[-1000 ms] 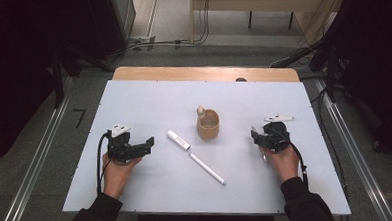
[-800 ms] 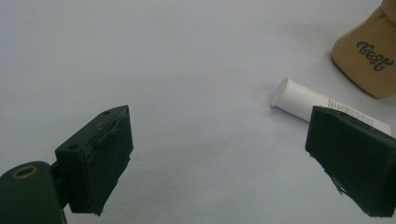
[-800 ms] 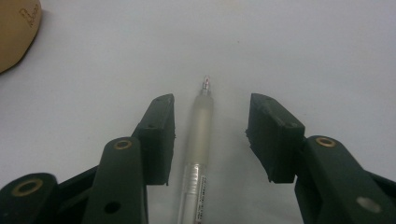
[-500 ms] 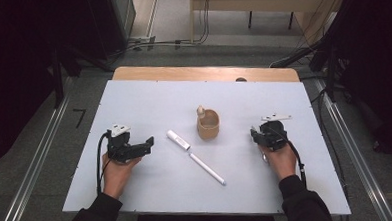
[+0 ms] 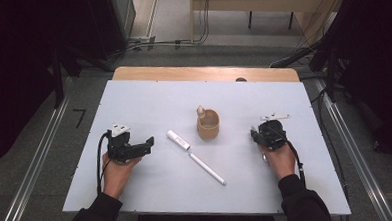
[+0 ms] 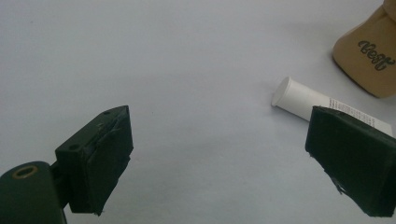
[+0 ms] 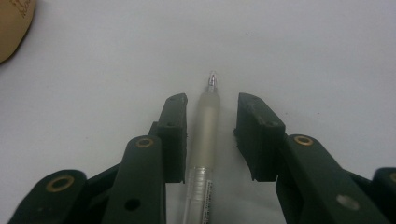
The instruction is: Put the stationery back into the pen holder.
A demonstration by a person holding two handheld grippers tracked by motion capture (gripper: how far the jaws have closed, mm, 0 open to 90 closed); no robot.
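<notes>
A clear pen (image 7: 205, 126) lies on the white table between the jaws of my right gripper (image 7: 211, 102), its tip pointing away. The jaws have just been closing. The left pad touches the pen's barrel and the right pad stands a small gap off it. In the high view my right gripper (image 5: 261, 131) rests on the table right of a tan cup (image 5: 208, 125). My left gripper (image 5: 148, 144) lies at the left and points right. Its jaws stand wide open (image 6: 219, 130) with nothing between them. A white tube (image 6: 299, 98) and the cup (image 6: 369, 56) lie beyond them.
The white tube (image 5: 178, 140) and a long white pen (image 5: 206, 168) lie between the two hands. A small pale item (image 5: 200, 110) stands at the cup's far rim. The white tabletop (image 5: 148, 102) ends at a wooden strip (image 5: 182, 73) at the back.
The right gripper's jaws look a little narrower than before. Both hands rest where they were.
</notes>
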